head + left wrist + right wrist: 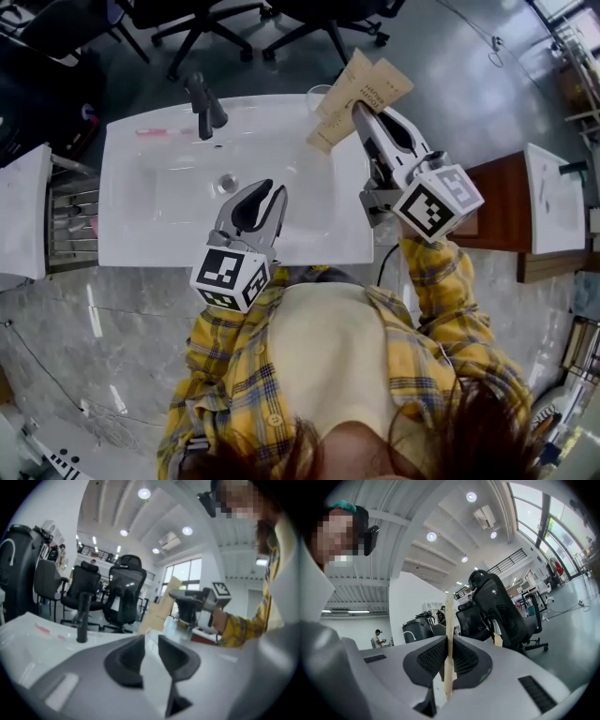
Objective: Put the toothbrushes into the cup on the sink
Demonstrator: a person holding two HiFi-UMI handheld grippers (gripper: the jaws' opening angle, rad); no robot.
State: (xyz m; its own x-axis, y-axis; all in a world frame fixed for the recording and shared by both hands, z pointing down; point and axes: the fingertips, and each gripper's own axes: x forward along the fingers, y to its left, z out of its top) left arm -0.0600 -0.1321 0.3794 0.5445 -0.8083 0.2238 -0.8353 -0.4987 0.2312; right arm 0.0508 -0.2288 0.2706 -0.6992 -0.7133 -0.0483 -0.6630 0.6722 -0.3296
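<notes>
My right gripper [360,112] is shut on tan paper toothbrush packets [361,92], holding them over the back right corner of the white sink [141,234]. The right gripper view shows a packet [449,620] edge-on, pinched between the jaws of this gripper [449,656]. A clear glass cup [316,94] stands just behind the packets, partly hidden by them. My left gripper [273,193] hovers over the basin, open with nothing between its jaws; through the gap [151,641] only the white sink shows. A pink toothbrush [159,132] lies on the rim at the back left, also seen from the left gripper [44,630].
A black faucet [204,105] rises at the sink's back, left of centre. Office chairs [202,23] stand beyond it. Another white basin [23,211] and a metal rack [75,220] are at left; a brown counter with a white basin [553,197] is at right.
</notes>
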